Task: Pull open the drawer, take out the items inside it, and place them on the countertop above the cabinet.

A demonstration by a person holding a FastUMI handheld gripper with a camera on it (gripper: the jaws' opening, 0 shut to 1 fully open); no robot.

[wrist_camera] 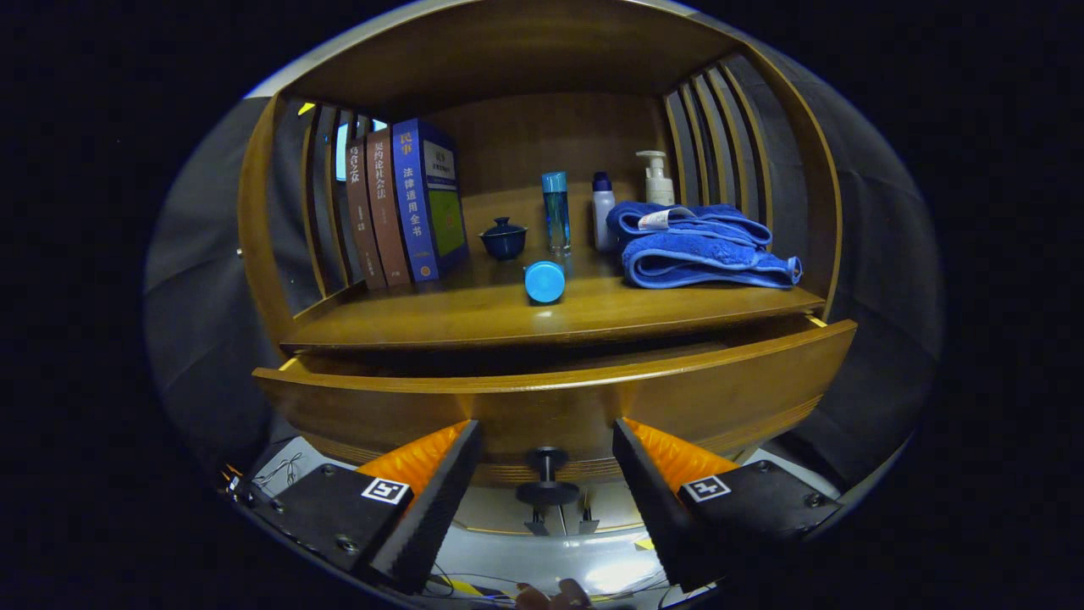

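Gripper point(547, 474) fingers spread wide, holding nothing; drawer knob point(547, 490) sits between them, untouched. Drawer point(559, 398) partly pulled out below the counter point(474, 318); inside too dark to tell contents. On counter: blue cap point(544, 281) near front edge, tall blue bottle point(555, 212) behind it, small lidded cup point(504, 238), books point(406, 207) to one side, folded blue towel point(699, 246) to the other w/ pump bottle point(656, 178) behind.
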